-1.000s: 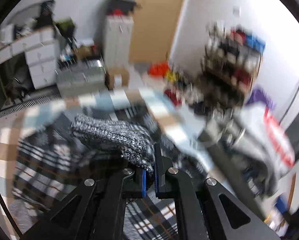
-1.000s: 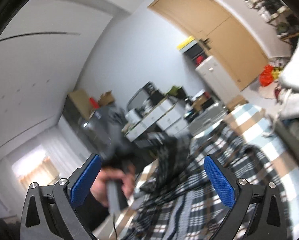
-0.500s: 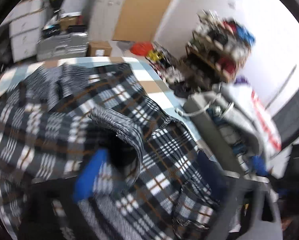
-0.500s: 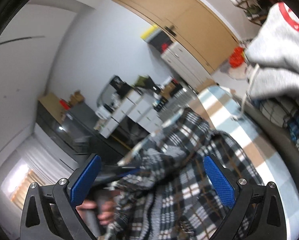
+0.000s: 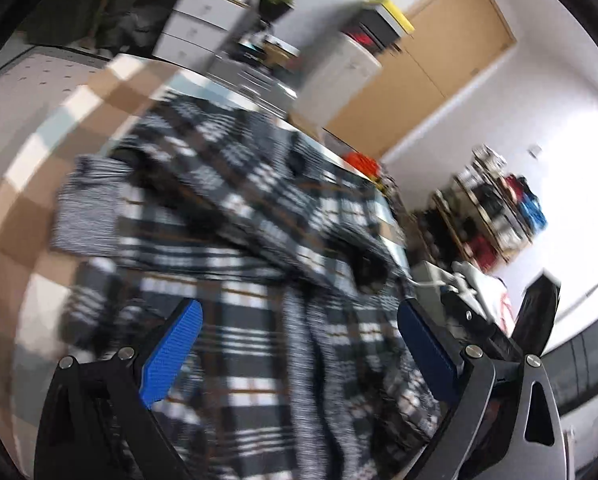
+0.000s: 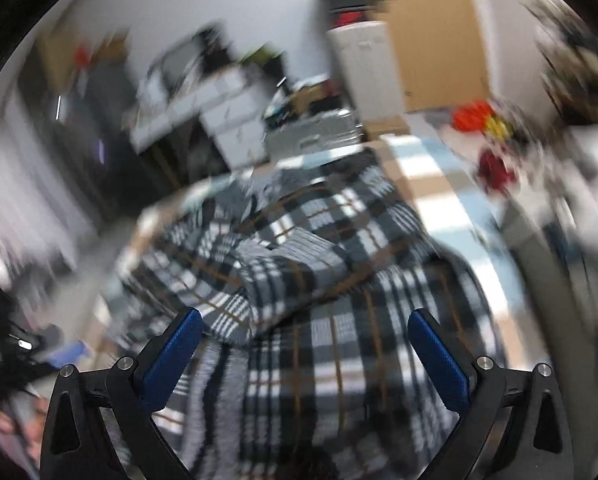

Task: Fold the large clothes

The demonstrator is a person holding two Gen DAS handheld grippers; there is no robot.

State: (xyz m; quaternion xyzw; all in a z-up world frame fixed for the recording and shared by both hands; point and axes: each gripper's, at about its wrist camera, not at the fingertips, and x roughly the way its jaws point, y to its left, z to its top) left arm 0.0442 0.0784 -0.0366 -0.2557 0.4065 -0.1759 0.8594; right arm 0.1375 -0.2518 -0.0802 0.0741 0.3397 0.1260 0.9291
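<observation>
- The left gripper (image 5: 295, 354) is standing released, its blue pads spread wide with nothing pinched between them; plaid cloth is only showing in the gap beyond.
- The right gripper (image 6: 303, 354) is likewise hanging released, pads wide apart, gripping nothing.
- Both are pointing down and forward at the plaid garment (image 5: 259, 248), which is lying just ahead of and below each tool, rumpled on the checked table cover (image 5: 27, 216).
- In the right wrist view the same garment (image 6: 319, 264) is bunching into a raised fold just beyond the left-hand pad.
- A ribbed grey band, probably a cuff or hem (image 5: 87, 204), is lying toward the left of the left wrist view, farther out than the cloth between the pads.
- Neither hand is looking clearly nearer; the garment's long axis is too blurred to call, though it seems to run away from the tools.
- Counting: two grippers, one plaid garment, one table cover.
- Next, I judge, each tool is needing a fresh edge to pinch.
</observation>
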